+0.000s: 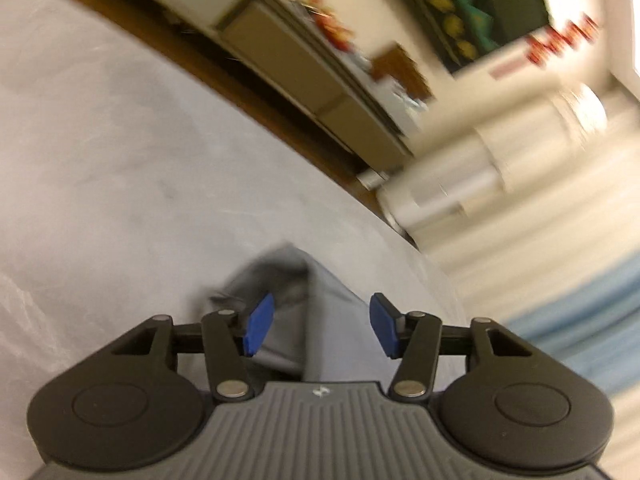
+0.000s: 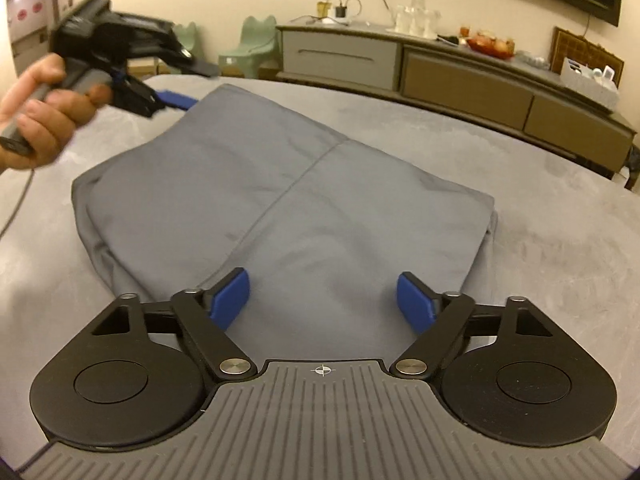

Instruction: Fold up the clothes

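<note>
A grey garment [image 2: 280, 196] lies folded flat on the grey bed sheet [image 2: 540, 240], with a seam running down its middle. My right gripper [image 2: 323, 300] is open, its blue pads just above the garment's near edge. My left gripper [image 1: 322, 330] is open over a corner of the garment [image 1: 316, 320]; the view is blurred and tilted. In the right wrist view the left gripper [image 2: 176, 100] is held in a hand at the garment's far left corner.
The bed sheet [image 1: 120, 160] fills the left wrist view's left side. A long low cabinet [image 2: 460, 76] stands along the wall beyond the bed, with glasses and a fruit bowl on top. A green chair [image 2: 252, 44] is at the back.
</note>
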A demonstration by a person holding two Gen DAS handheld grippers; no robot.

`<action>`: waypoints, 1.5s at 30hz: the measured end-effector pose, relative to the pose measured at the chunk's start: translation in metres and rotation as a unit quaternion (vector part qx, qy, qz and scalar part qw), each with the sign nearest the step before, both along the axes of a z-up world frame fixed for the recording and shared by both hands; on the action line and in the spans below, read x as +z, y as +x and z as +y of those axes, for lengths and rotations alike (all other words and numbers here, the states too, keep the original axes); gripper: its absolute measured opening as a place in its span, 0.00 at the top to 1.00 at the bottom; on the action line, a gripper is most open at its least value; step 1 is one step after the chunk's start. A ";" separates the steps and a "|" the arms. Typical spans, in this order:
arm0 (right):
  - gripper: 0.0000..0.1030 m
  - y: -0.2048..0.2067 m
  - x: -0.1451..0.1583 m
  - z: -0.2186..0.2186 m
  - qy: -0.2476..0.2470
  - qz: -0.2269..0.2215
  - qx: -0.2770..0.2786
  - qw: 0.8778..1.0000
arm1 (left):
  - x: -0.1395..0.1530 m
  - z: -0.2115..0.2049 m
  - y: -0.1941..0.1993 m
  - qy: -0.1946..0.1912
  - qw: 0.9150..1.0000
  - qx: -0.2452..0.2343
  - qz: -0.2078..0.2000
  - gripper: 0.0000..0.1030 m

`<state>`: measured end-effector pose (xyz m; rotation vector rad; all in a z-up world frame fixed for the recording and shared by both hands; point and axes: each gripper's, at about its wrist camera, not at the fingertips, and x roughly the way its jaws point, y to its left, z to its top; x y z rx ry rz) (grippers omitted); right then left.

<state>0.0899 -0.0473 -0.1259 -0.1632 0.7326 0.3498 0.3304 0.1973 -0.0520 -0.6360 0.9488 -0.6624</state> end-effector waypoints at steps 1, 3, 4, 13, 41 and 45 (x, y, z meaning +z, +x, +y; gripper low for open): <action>0.18 -0.001 0.000 0.001 -0.004 -0.002 0.001 1.000 | -0.002 -0.006 -0.001 0.011 1.000 -0.017 0.004 0.42; 0.17 -0.004 -0.002 0.004 -0.016 -0.009 0.003 1.000 | -0.010 -0.018 -0.001 0.036 0.998 -0.044 0.017 0.42; 0.17 -0.005 -0.004 0.006 -0.025 -0.015 0.004 1.000 | -0.017 -0.021 0.001 0.041 0.998 -0.039 0.022 0.42; 0.15 -0.015 -0.007 -0.001 -0.014 -0.007 0.034 0.999 | -0.054 0.015 0.026 -0.006 0.984 0.167 0.057 0.58; 0.17 -0.044 -0.012 -0.009 -0.025 -0.028 0.020 0.999 | -0.056 0.000 -0.022 -0.033 0.971 0.225 0.069 0.67; 0.24 -0.053 -0.001 -0.030 -0.053 -0.054 -0.046 0.996 | -0.023 0.016 -0.076 -0.005 0.966 0.253 0.056 0.62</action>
